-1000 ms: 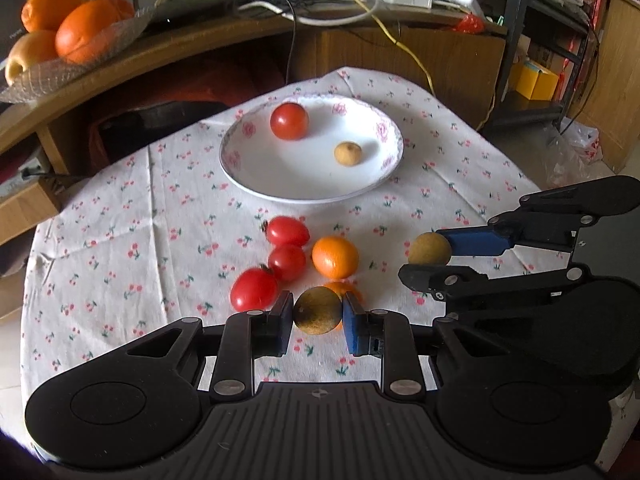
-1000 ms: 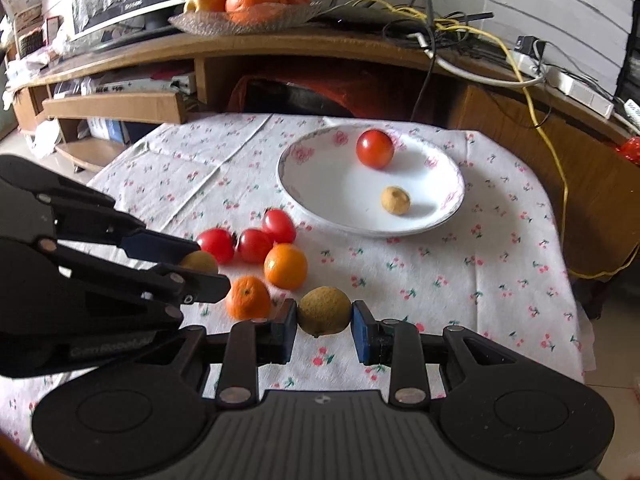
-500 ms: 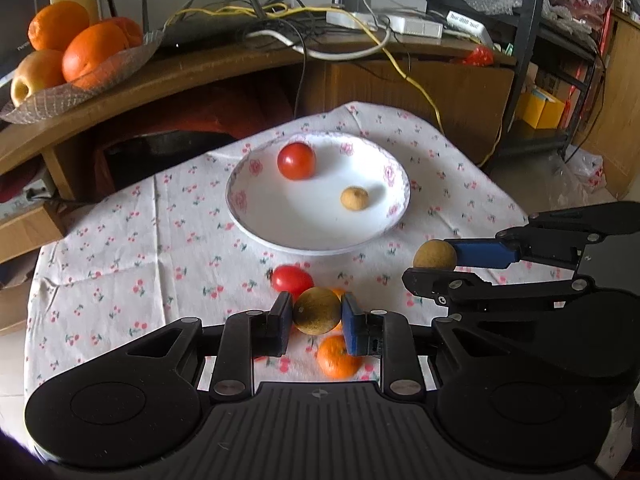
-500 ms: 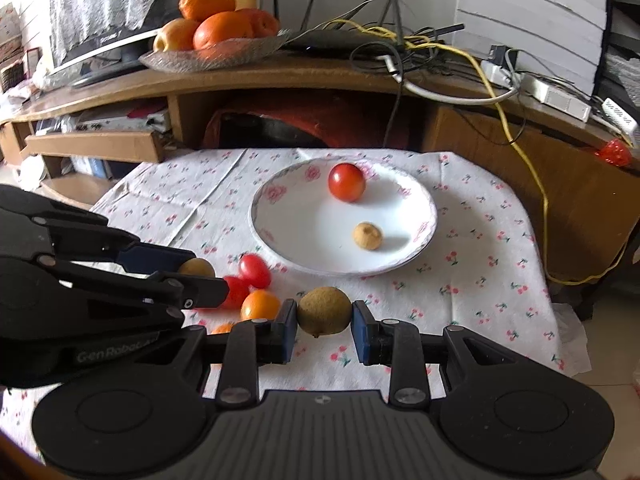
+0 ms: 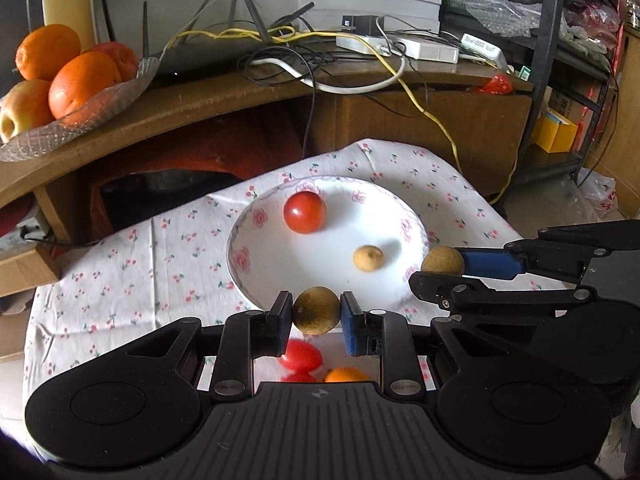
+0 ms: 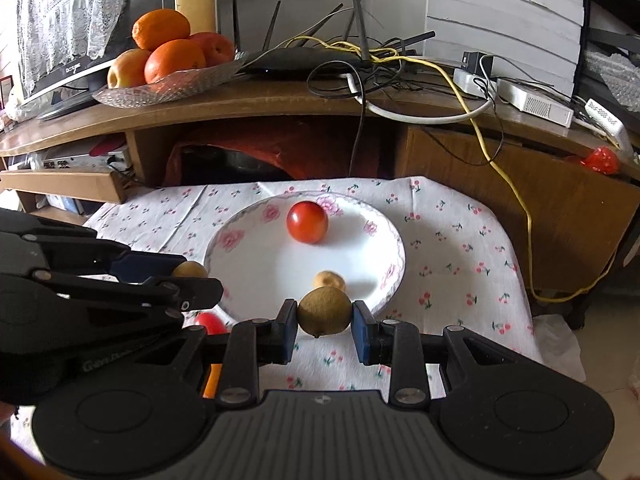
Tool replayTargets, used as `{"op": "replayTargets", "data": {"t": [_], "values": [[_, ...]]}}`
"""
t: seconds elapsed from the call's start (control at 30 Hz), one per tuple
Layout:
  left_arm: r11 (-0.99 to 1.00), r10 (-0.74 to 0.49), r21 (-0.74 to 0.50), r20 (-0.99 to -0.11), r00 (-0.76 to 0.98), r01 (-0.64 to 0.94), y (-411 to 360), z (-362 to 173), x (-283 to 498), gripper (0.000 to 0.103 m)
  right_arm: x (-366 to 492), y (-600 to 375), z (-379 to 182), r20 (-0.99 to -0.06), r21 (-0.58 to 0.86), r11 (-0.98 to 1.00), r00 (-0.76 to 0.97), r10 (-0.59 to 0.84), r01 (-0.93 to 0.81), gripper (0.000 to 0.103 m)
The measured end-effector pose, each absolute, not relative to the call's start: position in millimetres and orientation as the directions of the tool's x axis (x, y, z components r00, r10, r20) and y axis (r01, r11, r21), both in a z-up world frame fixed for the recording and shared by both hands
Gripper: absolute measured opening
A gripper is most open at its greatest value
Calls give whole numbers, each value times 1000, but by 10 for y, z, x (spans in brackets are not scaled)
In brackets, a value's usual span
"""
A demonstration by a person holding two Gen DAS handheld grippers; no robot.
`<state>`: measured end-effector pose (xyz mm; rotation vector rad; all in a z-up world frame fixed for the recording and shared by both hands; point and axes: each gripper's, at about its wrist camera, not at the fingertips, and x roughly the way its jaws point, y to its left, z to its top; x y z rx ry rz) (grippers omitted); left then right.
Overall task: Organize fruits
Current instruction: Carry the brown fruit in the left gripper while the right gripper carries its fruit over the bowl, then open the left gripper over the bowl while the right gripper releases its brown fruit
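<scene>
Fruit sits heaped in a glass dish (image 5: 76,120) far off to the left, on the curved wooden shelf (image 5: 224,100) behind the table: oranges (image 5: 82,80) and an apple (image 5: 22,108). Nearer, the cherry-print tablecloth (image 5: 132,264) spreads over the table, and on it, under the tools, lie a few loose red tomatoes (image 5: 300,354) and a small orange (image 5: 346,375), partly hidden by the gripper body. The left gripper (image 5: 316,312) is held up at the near edge of the white flowered plate (image 5: 256,220), its two pads clamped on a round brownish-green fruit (image 5: 316,310). In the plate itself a red tomato (image 5: 305,212) rests toward the far side and a small tan fruit (image 5: 368,257) lies nearer, a little to its right, the two apart from each other. Further right, the right gripper (image 6: 325,317) is likewise squeezed onto a second brownish-green fruit (image 6: 325,311), held above the plate's near rim; from the left camera that fruit shows at the plate's right edge, pinched at the tip of a blue-padded finger (image 5: 490,263). Both held fruits hang clear of the cloth. Behind, on the right of the shelf, tangled black and yellow cables (image 6: 440,76) trail among white boxes (image 6: 532,102).
</scene>
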<state>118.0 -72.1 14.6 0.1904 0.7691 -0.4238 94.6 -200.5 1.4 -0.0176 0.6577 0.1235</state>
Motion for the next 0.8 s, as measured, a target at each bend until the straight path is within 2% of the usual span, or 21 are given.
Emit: {"op": "replayTargets", "data": {"t": [0.8], "values": [[912,-254,41,-726,639,409,-809,-163,1620,32,1470,-2017,-279,-640,16,995,763,86,-98,31]]}}
